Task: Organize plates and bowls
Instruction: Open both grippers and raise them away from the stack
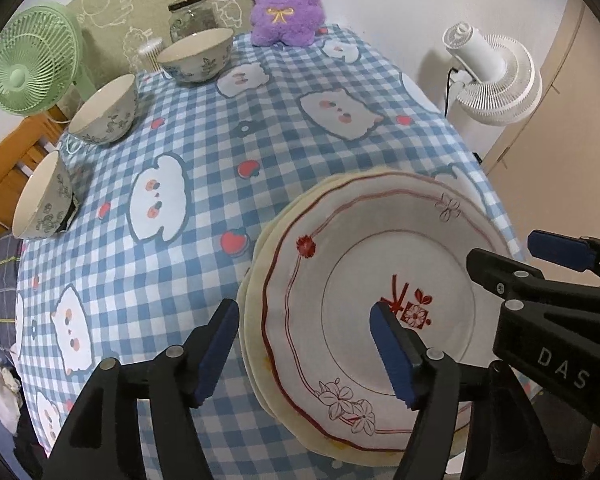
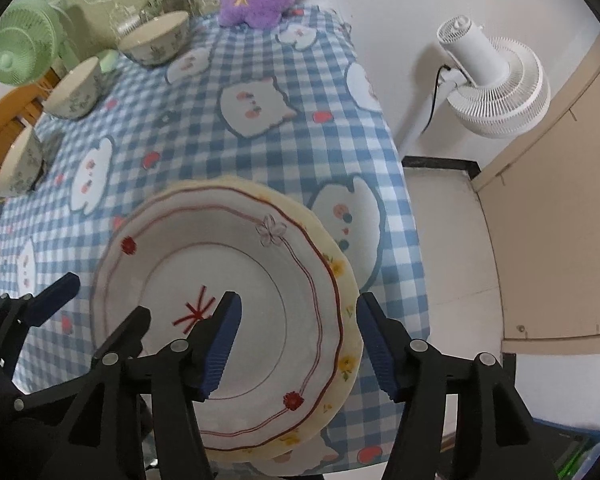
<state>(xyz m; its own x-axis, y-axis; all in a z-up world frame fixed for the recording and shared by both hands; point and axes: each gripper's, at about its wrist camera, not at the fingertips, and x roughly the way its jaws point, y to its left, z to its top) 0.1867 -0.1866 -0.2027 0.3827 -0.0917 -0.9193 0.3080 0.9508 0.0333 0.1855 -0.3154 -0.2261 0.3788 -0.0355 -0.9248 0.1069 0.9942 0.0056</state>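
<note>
A worktop draped in blue-and-white checked cloth with cartoon cats carries three glossy floral bowls along its left edge. A scalloped white plate with red line trim tops a cream plate stack at the near right corner, by a plain wall with a ribbed white fan. The left gripper and right gripper straddle the stack's rims, fingers spread, not touching.

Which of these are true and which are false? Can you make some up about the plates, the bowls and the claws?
1. Three bowls sit on the table. True: near bowl, middle bowl, far bowl.
2. The bowls are stacked. False: they stand apart in a row.
3. The top plate lies on other plates. True.
4. The left claw squeezes the plate. False: it is open, its pads off the rim.
5. The plush is green. False: it is purple.
</note>
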